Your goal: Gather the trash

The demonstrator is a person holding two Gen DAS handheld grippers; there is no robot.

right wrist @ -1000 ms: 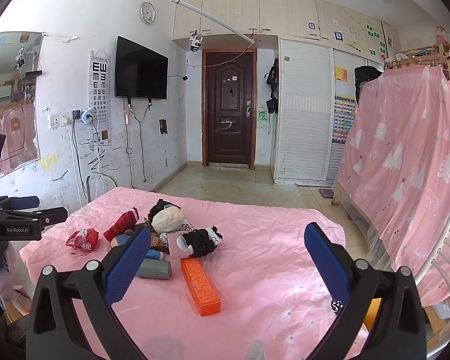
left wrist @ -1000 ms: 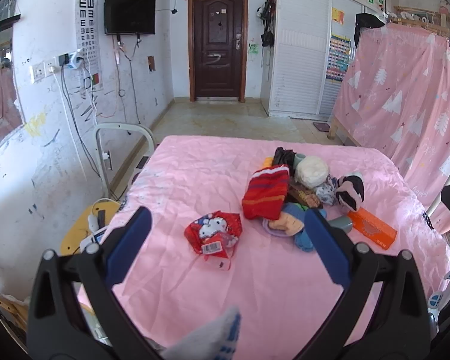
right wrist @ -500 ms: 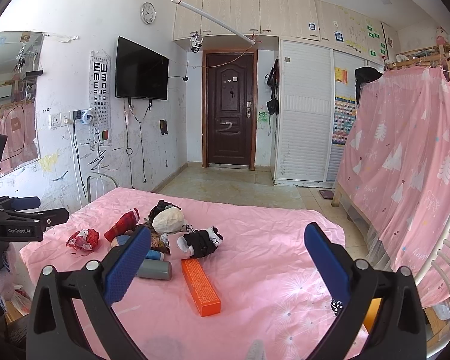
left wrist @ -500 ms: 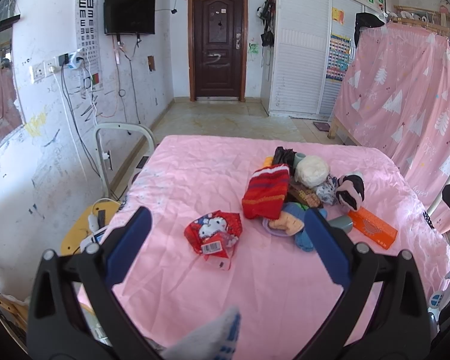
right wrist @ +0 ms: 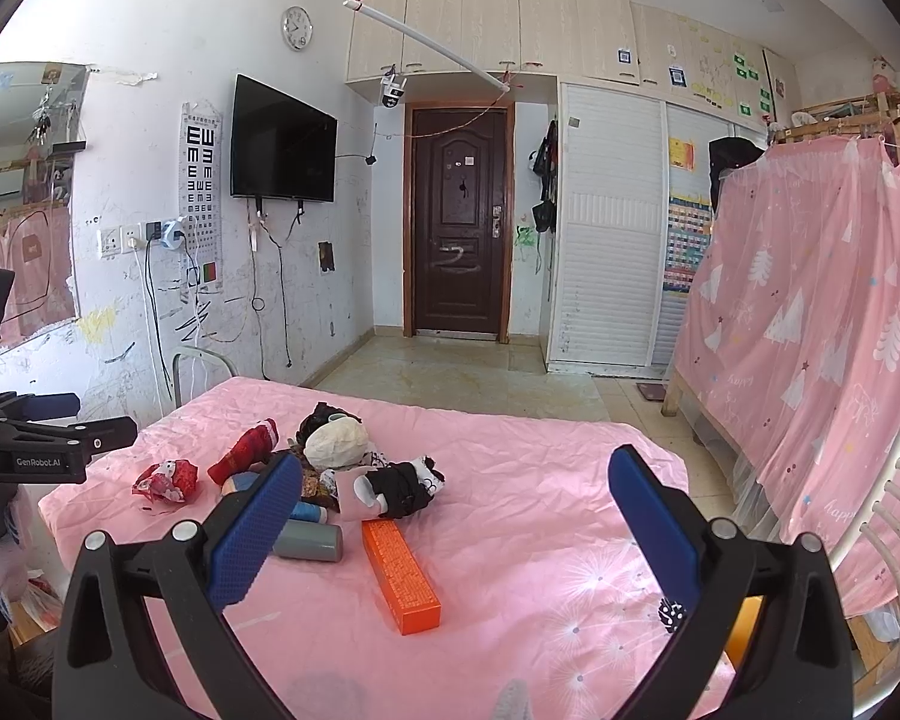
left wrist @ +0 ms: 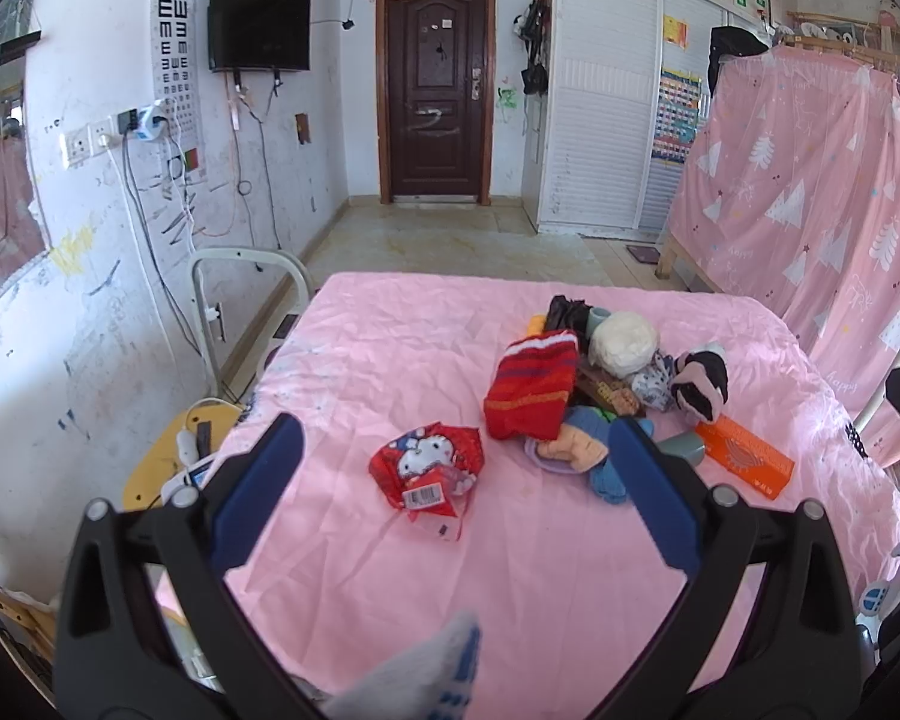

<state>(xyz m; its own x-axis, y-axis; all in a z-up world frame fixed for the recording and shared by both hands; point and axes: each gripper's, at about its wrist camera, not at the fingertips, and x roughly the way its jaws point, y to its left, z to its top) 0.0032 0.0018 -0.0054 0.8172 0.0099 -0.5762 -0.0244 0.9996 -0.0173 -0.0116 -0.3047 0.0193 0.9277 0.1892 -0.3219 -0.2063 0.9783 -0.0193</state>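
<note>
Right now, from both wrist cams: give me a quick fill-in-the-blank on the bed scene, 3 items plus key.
1. Both the left gripper and the right gripper have their jaws ____.
2. The box lying beside the grey can is ____ in colour.
3. The red wrapper lies apart from the pile, on the ____ sheet.

Missing words: open; orange; pink

Bare pink bedsheet (left wrist: 510, 570) lies before the red snack wrapper (left wrist: 429, 468); a clothes pile (left wrist: 594, 384) crowds its right.
</note>
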